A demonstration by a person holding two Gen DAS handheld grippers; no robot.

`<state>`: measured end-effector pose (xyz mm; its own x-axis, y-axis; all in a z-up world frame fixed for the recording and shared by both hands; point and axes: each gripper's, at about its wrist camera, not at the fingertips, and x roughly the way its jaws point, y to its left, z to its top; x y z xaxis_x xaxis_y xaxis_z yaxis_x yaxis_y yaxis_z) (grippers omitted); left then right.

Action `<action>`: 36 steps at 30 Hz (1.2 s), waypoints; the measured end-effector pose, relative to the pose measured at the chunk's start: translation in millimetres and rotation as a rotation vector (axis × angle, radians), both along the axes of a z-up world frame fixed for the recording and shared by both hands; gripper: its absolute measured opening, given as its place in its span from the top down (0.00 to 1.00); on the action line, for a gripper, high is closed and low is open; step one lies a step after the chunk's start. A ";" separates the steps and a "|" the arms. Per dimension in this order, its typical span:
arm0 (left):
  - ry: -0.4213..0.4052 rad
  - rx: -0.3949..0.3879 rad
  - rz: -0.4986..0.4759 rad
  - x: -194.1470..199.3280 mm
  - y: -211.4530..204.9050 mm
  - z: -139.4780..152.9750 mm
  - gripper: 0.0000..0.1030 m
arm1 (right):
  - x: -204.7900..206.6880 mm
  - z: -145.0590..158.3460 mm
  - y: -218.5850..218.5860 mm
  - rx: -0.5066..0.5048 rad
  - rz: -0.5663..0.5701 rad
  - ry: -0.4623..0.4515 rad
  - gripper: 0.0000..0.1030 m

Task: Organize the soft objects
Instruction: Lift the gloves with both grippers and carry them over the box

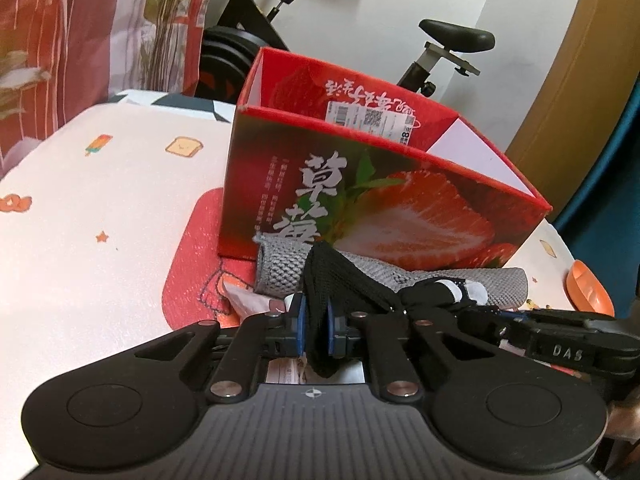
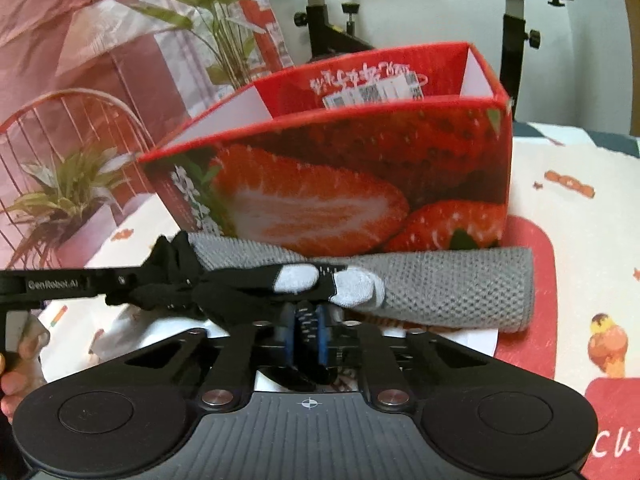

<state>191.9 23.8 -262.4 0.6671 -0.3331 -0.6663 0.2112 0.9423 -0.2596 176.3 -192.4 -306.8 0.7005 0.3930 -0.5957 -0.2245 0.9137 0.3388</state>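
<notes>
**Black sock pinched at both ends, box just behind**

Left gripper (image 1: 315, 322) clamped on one end of the black sock (image 1: 352, 284), right gripper (image 2: 307, 332) clamped near its grey toe. Stretched over the grey cloth (image 2: 448, 284), in front of the strawberry box (image 1: 400, 200). Best lifted evenly, kept taut, raised clear of the near rim, then lowered inside.

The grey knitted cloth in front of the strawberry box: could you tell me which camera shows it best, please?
The right wrist view: the grey knitted cloth spreads wide there. In the left wrist view the black sock covers its middle.
</notes>
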 end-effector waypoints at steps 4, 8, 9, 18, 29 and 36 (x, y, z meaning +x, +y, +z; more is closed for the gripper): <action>-0.039 0.020 -0.001 -5.2 -1.4 10.2 0.89 | -4.2 12.6 1.1 -0.003 0.004 -0.044 0.94; -0.088 0.023 0.002 -11.1 -0.2 23.5 0.89 | -8.7 24.7 1.3 0.001 0.010 -0.085 0.94; -0.099 0.024 0.003 -12.8 -0.2 26.3 0.89 | -9.7 27.6 1.4 0.001 0.009 -0.094 0.94; -0.159 0.002 -0.015 -22.3 -2.3 45.7 0.89 | -18.5 49.6 -3.5 -0.004 0.002 -0.158 0.94; -0.233 -0.021 -0.032 -27.2 -2.6 69.2 0.89 | -21.2 78.1 -3.5 -0.001 0.005 -0.233 0.94; -0.276 -0.054 -0.031 -14.5 -1.8 90.4 0.89 | -3.0 105.6 -10.5 0.028 0.004 -0.256 0.94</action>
<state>177.4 22.0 -172.1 0.8098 -0.3862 -0.4418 0.3095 0.9207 -0.2376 173.3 -202.9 -201.2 0.8253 0.4102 -0.3881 -0.3100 0.9036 0.2956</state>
